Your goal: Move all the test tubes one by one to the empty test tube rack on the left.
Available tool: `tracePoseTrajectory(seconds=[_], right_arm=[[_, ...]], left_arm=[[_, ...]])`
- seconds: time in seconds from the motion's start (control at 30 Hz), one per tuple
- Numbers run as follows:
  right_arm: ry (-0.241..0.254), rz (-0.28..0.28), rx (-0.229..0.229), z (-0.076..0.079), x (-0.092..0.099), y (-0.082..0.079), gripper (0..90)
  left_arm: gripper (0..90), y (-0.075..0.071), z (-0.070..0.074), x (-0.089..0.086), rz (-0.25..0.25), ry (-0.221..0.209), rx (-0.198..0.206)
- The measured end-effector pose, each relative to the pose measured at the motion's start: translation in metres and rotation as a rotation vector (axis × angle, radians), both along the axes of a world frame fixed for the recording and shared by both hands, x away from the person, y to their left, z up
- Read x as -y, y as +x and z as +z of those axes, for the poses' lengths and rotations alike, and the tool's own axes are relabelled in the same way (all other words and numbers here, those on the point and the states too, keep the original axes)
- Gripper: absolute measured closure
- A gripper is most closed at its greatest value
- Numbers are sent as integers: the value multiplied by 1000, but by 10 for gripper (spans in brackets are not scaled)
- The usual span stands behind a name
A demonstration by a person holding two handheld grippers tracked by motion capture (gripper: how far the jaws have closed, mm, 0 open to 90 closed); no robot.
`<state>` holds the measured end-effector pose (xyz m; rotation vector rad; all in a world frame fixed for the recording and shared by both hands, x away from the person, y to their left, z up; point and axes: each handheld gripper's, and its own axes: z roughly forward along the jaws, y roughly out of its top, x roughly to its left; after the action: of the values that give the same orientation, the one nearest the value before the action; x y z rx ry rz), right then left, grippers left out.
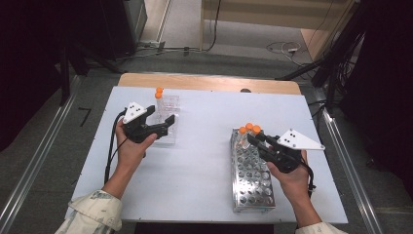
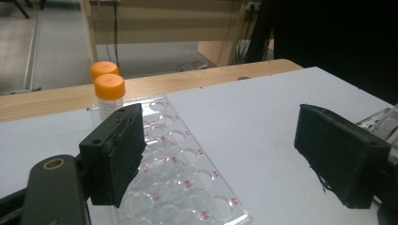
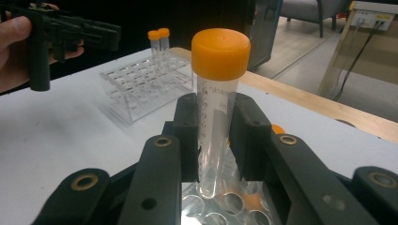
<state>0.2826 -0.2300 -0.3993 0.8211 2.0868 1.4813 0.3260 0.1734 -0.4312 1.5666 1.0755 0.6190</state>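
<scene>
Right gripper (image 3: 217,140) clamps an orange-capped tube (image 3: 217,101) above the metal rack (image 1: 251,183); left gripper (image 2: 234,154) hangs wide open.

On the white table (image 1: 204,161), the right jaws are closed on the clear tube's body, its rounded tip just over the metal rack's holes at the right, near side. The left gripper's jaws stand apart with nothing between them, over the clear plastic rack (image 2: 183,173) at the far left, where two orange-capped tubes (image 2: 109,96) stand upright at its far end.
</scene>
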Motion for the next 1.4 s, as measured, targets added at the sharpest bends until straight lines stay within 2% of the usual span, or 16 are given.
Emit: tracePoseTrajectory(seconds=[0.2, 0.5, 0.73, 0.87, 1.03, 1.17, 1.3, 1.4], right_arm=[[-8, 44, -13, 1, -13, -4, 715], [-26, 104, -53, 0, -35, -6, 715], [-42, 128, -88, 2, -55, -7, 716], [-55, 133, -108, 0, -66, -5, 716], [-69, 144, -120, -3, -77, -4, 716], [-74, 151, -127, -4, -82, -4, 717], [-85, 158, -144, -5, -85, -4, 717], [-96, 164, -153, -7, -87, -4, 716]], left_arm=[[174, -4, 4, 8, -11, 5, -3], [175, -15, 15, 24, -64, -2, 15], [175, -22, 19, 32, -98, -6, 29], [175, -26, 23, 35, -120, -27, 33], [176, -38, 34, 44, -182, -53, 58], [217, -50, 42, 55, -257, -73, 66], [263, -61, 46, 70, -334, -55, 85], [288, -66, 45, 81, -375, -16, 94]])
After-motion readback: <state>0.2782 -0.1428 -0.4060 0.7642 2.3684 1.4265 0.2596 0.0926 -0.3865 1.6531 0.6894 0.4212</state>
